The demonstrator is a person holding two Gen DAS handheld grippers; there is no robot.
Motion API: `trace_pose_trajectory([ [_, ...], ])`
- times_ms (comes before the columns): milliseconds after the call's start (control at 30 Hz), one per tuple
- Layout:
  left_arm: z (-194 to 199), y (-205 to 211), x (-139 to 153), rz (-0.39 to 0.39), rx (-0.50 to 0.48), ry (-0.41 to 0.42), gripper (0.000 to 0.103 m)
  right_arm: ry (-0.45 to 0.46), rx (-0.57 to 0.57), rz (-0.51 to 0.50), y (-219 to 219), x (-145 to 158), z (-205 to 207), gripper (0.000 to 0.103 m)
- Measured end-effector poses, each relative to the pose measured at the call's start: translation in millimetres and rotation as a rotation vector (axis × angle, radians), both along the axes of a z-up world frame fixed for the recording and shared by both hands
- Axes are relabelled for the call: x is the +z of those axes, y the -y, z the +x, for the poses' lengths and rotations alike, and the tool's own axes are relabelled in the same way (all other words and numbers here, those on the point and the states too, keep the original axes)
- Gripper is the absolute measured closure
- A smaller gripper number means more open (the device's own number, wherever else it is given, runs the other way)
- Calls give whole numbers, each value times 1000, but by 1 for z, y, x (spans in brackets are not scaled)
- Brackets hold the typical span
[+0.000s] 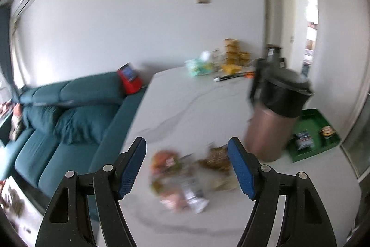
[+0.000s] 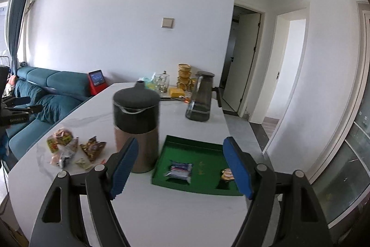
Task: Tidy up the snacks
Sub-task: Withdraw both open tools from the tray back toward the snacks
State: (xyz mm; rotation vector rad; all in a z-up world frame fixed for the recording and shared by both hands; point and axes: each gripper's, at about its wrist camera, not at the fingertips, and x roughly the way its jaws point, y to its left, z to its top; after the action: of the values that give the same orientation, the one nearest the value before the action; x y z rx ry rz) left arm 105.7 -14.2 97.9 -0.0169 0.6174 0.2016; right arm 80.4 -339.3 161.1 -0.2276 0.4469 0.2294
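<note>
A white marble-look table (image 2: pixel 185 212) stood beside a teal sofa (image 2: pixel 53 94). On it, a loose heap of crinkled snack packets (image 2: pixel 69 149) lay left of a tall copper flask with a black lid (image 2: pixel 136 126); a shallow green tray (image 2: pixel 196 154) to its right held two wrapped snacks, likely the sorting place. The left gripper (image 1: pixel 187 168) hung spread wide and empty above the heap, seemingly poised to pick. The right gripper (image 2: pixel 180 168) gaped empty near the tray.

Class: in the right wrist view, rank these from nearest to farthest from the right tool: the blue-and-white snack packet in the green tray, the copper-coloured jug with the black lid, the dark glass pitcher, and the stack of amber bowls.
1. Blue-and-white snack packet, in the green tray, just ahead of the right tool.
2. Copper-coloured jug with black lid, left of the tray.
3. Dark glass pitcher, beyond the tray.
4. Stack of amber bowls, at the far wall.
</note>
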Motion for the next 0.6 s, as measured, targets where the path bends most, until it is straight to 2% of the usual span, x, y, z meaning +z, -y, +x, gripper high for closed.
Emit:
trace_pose_trajectory([
  [167, -13, -47, -26, -20, 78, -50, 35, 0, 12, 16, -28, -8, -20, 2],
  [300, -27, -69, -49, -42, 103, -97, 35, -32, 40, 38, -52, -29, -22, 2],
  [600, -22, -75, -92, -72, 69, -203, 35, -125, 129, 34, -96, -79, -17, 2],
])
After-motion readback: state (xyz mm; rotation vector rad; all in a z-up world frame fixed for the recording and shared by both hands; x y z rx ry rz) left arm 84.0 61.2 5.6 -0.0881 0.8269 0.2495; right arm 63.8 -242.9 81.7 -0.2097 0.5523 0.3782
